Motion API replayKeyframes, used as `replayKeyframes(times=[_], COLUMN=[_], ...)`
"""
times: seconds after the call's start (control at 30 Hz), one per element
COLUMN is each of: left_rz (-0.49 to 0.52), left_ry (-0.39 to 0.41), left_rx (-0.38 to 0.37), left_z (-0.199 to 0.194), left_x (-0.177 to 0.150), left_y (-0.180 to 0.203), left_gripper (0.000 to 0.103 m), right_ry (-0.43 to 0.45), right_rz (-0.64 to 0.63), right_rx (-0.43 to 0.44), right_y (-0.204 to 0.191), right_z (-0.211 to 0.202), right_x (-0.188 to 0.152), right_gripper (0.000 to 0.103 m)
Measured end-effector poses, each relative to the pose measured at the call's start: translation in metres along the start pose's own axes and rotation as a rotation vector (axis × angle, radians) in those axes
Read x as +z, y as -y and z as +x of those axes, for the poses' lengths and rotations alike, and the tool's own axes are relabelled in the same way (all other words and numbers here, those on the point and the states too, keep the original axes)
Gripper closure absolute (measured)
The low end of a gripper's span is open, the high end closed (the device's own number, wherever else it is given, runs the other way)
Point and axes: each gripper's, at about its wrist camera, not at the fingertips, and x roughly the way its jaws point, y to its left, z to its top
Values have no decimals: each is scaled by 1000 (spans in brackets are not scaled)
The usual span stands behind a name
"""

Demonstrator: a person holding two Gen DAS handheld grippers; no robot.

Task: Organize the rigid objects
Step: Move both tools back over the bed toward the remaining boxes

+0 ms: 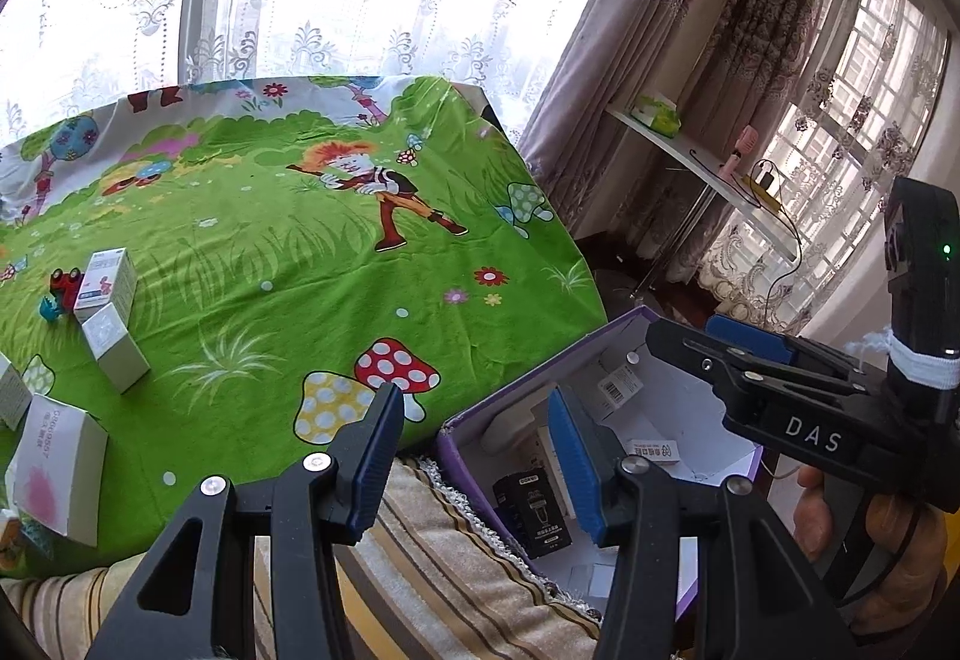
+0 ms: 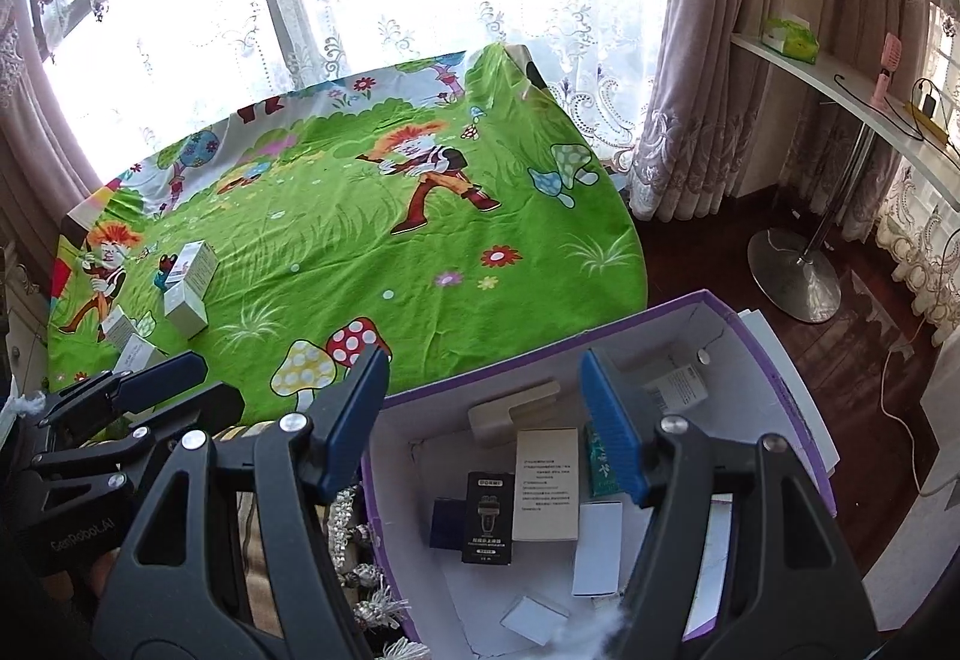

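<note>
Two grippers, left gripper and right gripper, both open, empty. Purple box lower right, part-filled. White cartons left on green cloth: next fetch likely.

Readable: "DAS" — right gripper; "GenRobot.AI" — left gripper.

Left of the tongs, four white cartons, one red toy; below them, one purple box.
</note>
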Motion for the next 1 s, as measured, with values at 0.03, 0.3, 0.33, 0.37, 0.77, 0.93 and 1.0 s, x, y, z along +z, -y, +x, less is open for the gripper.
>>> replayKeyframes(times=[0.03, 0.3, 0.33, 0.37, 0.77, 0.93, 1.0], left_rz=[-3, -36, -44, -53, -87, -86, -89], left_ry=[4, 40, 44, 46, 42, 48, 43], left_rx=[3, 60, 68, 75, 155, 208, 223], left_z=[-2, -24, -28, -31, -63, -76, -79], left_x=[0, 3, 3, 3, 6, 12, 14], left_y=[-3, -42, -49, -56, -137, -173, -188], left_gripper=[52, 52, 52, 52, 51, 47, 46], right_ry=[0, -1, 0, 0, -15, -26, -33], right_rz=[-5, -59, -68, -79, -192, -221, -231], right_rx=[4, 31, 35, 39, 107, 122, 133], right_y=[-4, -40, -46, -52, -134, -164, -176], right_z=[0, -1, -1, -1, 15, 28, 34], right_x=[1, 10, 11, 13, 33, 44, 49], right_gripper=[33, 33, 33, 32, 30, 30, 30])
